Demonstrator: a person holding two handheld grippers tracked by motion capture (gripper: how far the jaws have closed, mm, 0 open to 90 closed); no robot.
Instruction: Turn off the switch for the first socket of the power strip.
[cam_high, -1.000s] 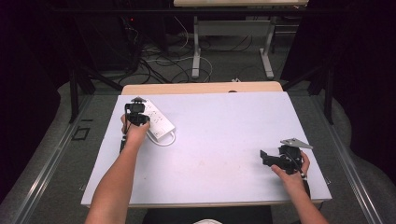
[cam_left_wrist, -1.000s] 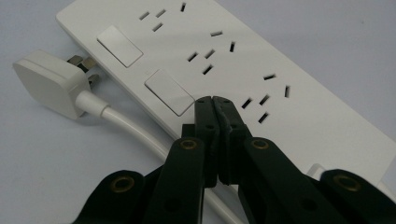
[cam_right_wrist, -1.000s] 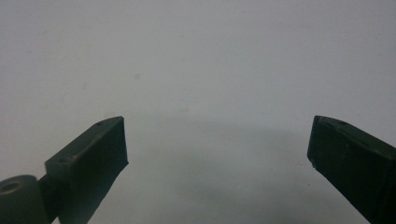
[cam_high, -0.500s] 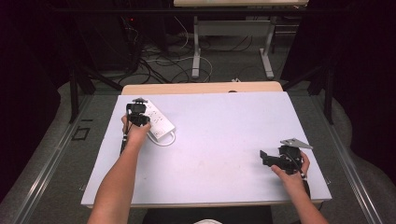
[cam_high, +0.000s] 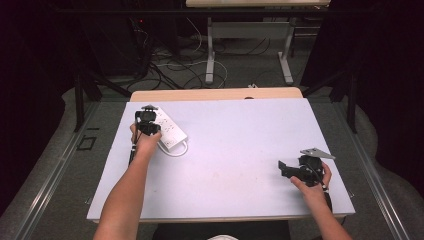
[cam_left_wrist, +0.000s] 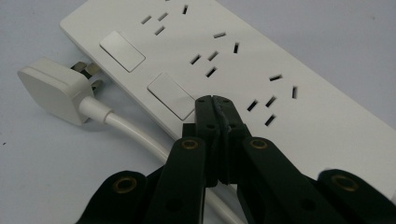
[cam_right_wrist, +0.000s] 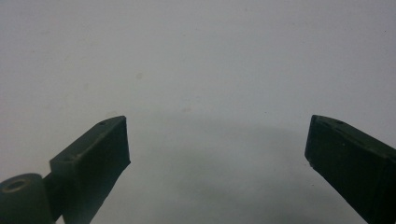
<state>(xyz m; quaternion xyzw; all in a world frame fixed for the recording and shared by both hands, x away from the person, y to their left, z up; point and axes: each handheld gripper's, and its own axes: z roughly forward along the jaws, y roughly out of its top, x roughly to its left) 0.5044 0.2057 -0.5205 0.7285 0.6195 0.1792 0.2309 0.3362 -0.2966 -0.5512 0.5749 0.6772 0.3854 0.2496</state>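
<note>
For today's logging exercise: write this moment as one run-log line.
left hand-held gripper: shut, tips at power strip switch | right hand-held gripper: open, empty, over table | plug: unplugged beside strip

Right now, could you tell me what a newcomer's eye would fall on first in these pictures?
First, the white power strip at the table's far left, its own white plug lying unplugged on the table beside it. The left hand-held gripper, jaws shut on nothing, has its tips at one of the strip's rocker switches. Near the table's right edge, the right hand-held gripper stands open over bare surface.
</note>
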